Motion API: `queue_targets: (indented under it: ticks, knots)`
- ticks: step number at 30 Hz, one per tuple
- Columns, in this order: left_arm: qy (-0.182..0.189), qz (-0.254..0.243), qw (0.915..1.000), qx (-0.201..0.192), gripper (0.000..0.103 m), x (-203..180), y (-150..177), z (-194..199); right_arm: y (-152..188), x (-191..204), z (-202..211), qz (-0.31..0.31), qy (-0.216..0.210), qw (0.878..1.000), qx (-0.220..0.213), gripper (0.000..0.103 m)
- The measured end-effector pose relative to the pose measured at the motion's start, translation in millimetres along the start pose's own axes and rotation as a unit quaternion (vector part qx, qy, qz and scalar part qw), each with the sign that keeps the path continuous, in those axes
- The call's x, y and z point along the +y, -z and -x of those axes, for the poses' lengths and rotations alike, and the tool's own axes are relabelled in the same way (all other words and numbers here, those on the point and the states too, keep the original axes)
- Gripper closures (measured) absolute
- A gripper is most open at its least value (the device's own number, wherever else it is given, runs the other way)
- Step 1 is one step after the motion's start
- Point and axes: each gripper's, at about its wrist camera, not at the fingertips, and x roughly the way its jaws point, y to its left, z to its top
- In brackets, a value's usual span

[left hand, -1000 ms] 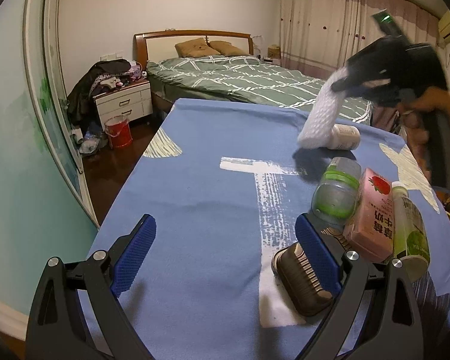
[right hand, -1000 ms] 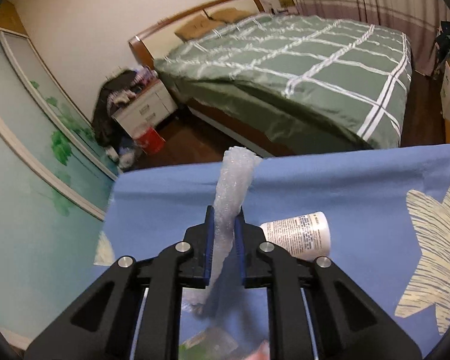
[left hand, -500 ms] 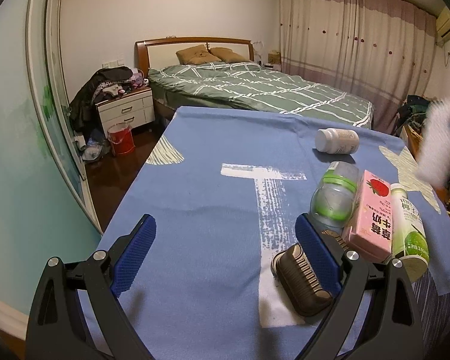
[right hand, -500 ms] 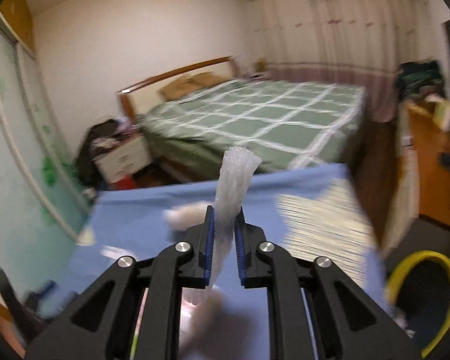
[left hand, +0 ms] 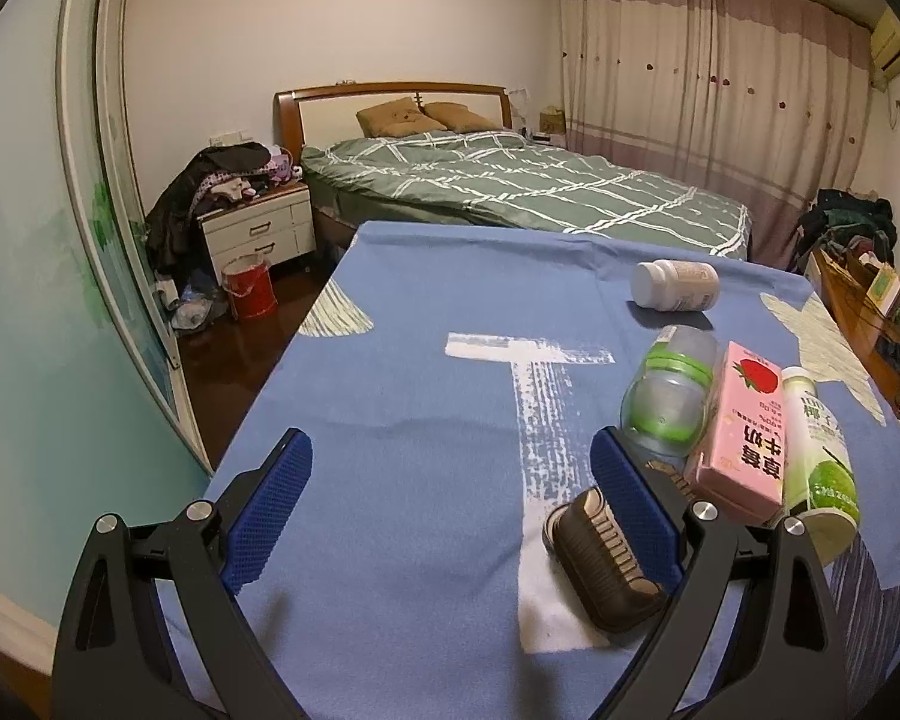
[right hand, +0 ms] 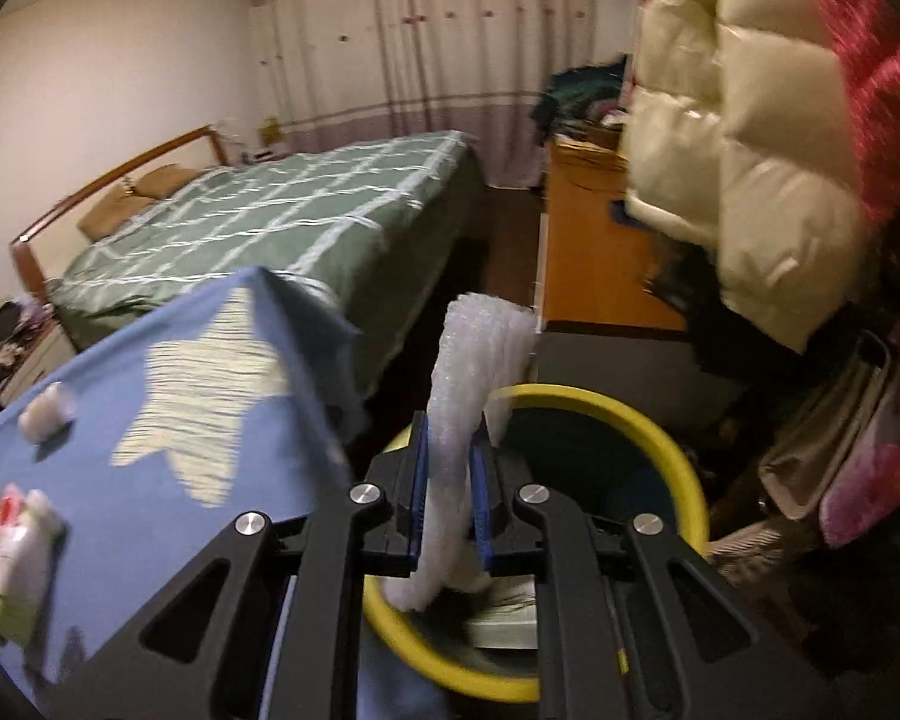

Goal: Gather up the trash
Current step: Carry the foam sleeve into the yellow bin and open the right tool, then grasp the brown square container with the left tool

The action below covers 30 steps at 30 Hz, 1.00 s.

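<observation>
A strip of bubble wrap [right hand: 459,420] is pinched upright in the right hand-held gripper [right hand: 448,495], positioned above a yellow-rimmed bin [right hand: 660,438] beside the blue-clothed bench [left hand: 426,396]. The left hand-held gripper [left hand: 450,486] is held wide open and empty over the bench, its right pad just beside a brown ribbed object [left hand: 600,558].

Left gripper [left hand: 450,483], right gripper [right hand: 448,492]: black angular arms, silver screws, blue textured pads on jaws.

White bubble-wrap strip [right hand: 456,450] stands upright above yellow-rimmed bin [right hand: 660,438].
</observation>
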Motion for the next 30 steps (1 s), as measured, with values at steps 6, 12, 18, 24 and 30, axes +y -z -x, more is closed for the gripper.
queue_targets:
  ticks: [6,12,18,24,30]
  knots:
    - [0.01,-0.006,0.9997,0.021,0.01,-8.8,7.4,6.0,3.9,-23.1,-16.3,-0.005,0.021,1.0,0.014,0.089]
    - [0.003,-0.023,0.9991,0.036,0.01,-24.5,15.5,10.2,10.9,-19.5,-21.1,0.0,0.023,1.0,0.01,0.066]
    - [0.01,-0.043,0.9975,0.054,0.01,-42.9,22.7,7.4,11.7,-14.7,-16.8,0.001,0.01,1.0,0.011,0.066]
    - [0.033,-0.066,0.995,0.067,0.01,-66.9,26.0,5.0,12.8,-19.3,-14.6,-0.007,0.006,1.0,0.015,0.066]
    - [0.033,-0.084,0.992,0.088,0.01,-80.7,25.0,-6.6,14.0,-22.0,-16.0,-0.011,0.001,1.0,0.019,0.066]
